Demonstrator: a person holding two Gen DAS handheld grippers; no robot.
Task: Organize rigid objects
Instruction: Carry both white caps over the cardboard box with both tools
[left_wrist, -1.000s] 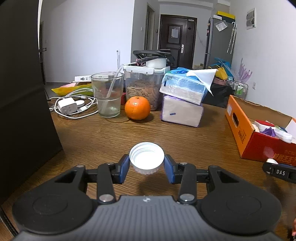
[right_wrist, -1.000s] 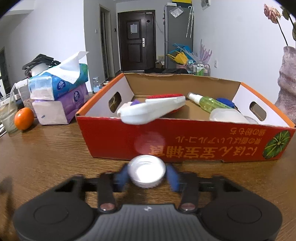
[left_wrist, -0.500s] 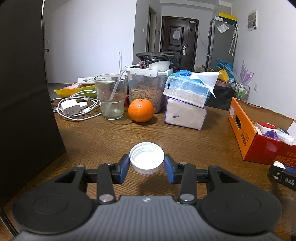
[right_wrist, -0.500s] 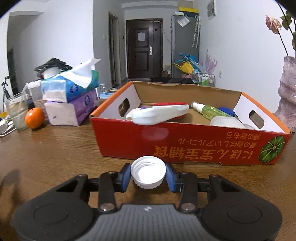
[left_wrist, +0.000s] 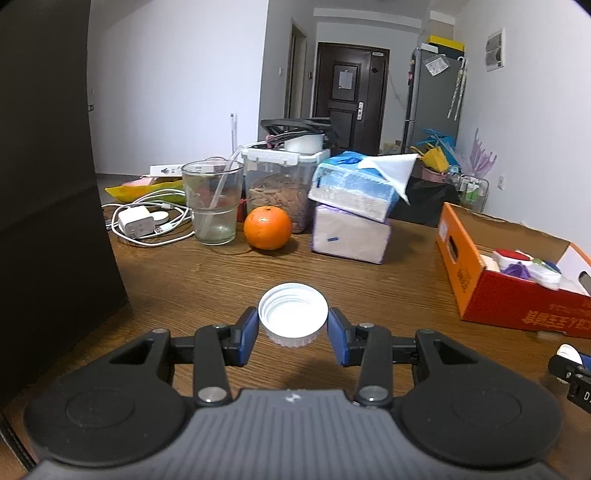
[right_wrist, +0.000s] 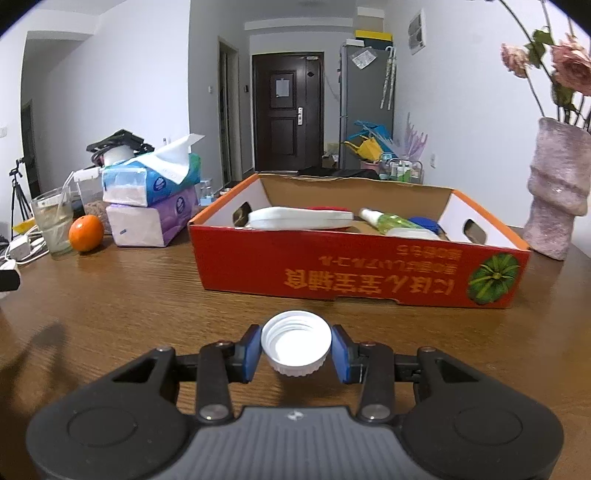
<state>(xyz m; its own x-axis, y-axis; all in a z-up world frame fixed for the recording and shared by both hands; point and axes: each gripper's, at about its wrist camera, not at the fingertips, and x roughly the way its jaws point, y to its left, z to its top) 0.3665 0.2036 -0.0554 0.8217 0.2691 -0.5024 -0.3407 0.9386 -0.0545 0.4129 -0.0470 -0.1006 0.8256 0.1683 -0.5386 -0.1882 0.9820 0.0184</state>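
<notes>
My left gripper (left_wrist: 292, 328) is shut on a white screw cap (left_wrist: 293, 314), open side up, held above the wooden table (left_wrist: 221, 280). My right gripper (right_wrist: 295, 349) is shut on a second white screw cap (right_wrist: 295, 341), also open side up, a short way in front of the red cardboard box (right_wrist: 354, 273). The box holds a white bottle (right_wrist: 299, 218), a green spray bottle (right_wrist: 391, 221) and other items. The box also shows at the right of the left wrist view (left_wrist: 517, 295).
An orange (left_wrist: 267, 227), a glass with a straw (left_wrist: 214, 203), a clear container (left_wrist: 284, 184), stacked tissue packs (left_wrist: 351, 210) and a charger with cables (left_wrist: 140, 221) stand at the table's back. A dark panel (left_wrist: 48, 184) is at left. A vase (right_wrist: 557, 192) stands right of the box.
The right gripper with its cap has pulled back from the box, which now looks farther off. The left gripper has risen a little with its cap.
</notes>
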